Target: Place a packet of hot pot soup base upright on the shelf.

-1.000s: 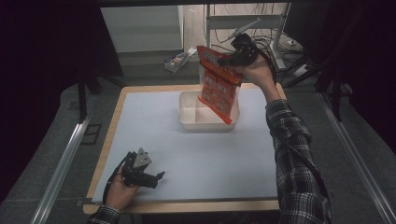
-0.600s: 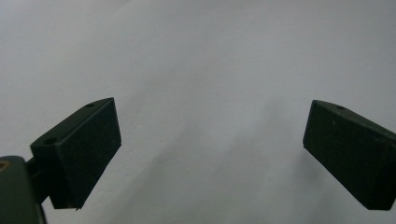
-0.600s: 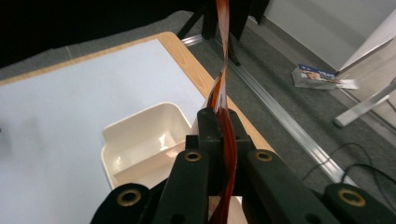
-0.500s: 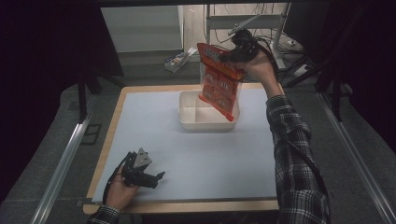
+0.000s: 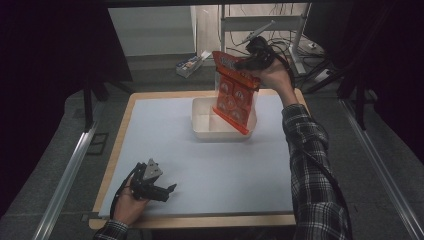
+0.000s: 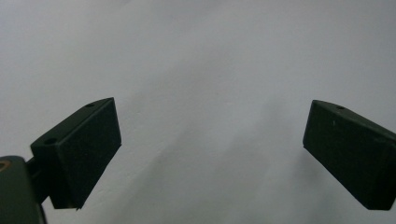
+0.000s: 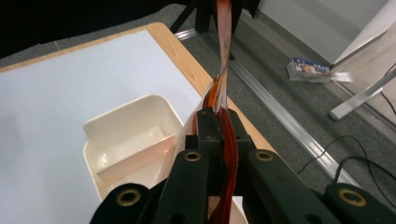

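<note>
A: The orange packet (image 5: 231, 95) — where is it?

B: Pinched in the right gripper (image 5: 248, 62). In the right gripper view the two black jaws are closed tight on the packet's (image 7: 223, 93) thin edge, the film running up and away from the tips.

A: And below that gripper?

B: The packet hangs tilted from it, its lower end down inside the white tray (image 5: 201, 130), which sits just under the gripper on the grey mat (image 5: 210, 175). The right gripper view shows a divider wall inside the tray (image 7: 116, 126).

A: What about the other hand?

B: The left gripper (image 5: 167, 190) lies well apart from the right one, at the near corner of the mat, held low in the left hand (image 5: 129, 202). In its own view the jaws stand wide apart with nothing between them, just bare mat (image 6: 210, 70) ahead.

A: Anything beyond the right gripper?

B: On the floor past the table edge lies a small printed box (image 5: 190, 64), with cables (image 5: 295, 47) near a metal stand.
</note>
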Demonstrator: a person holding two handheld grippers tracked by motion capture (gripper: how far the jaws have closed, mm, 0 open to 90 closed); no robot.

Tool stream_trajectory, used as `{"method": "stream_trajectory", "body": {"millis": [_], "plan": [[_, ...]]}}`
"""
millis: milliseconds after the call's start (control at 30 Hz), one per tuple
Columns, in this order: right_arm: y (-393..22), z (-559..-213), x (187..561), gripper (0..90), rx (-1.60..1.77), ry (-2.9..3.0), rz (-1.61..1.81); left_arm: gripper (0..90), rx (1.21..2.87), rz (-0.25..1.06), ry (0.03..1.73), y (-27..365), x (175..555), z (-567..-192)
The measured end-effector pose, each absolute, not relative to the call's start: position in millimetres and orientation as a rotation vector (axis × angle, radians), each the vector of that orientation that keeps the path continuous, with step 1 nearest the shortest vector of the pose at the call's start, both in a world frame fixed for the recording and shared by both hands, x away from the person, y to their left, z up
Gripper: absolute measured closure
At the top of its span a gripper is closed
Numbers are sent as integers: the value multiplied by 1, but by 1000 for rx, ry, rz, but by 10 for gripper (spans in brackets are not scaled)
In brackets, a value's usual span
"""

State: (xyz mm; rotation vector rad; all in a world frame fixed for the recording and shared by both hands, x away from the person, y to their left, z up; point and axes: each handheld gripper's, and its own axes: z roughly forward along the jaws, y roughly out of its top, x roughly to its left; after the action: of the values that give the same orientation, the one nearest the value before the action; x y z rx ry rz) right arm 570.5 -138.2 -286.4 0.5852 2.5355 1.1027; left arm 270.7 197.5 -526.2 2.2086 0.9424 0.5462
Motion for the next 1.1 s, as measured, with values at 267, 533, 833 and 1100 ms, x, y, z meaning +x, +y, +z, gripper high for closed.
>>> {"method": "stream_trajectory", "body": {"millis": [267,533,833,1100], "plan": [[-136,-272,566,881,526,2516,1100,40,2206,543,943,197,270,-526],[-131,-295,573,881,530,2557,1046,40,2214,546,940,198,271,-526],[-140,-316,578,854,632,2532,1110,40,2217,545,938,198,270,-526],[-158,-324,576,754,746,2480,1109,40,2223,550,935,196,271,-526]]}}
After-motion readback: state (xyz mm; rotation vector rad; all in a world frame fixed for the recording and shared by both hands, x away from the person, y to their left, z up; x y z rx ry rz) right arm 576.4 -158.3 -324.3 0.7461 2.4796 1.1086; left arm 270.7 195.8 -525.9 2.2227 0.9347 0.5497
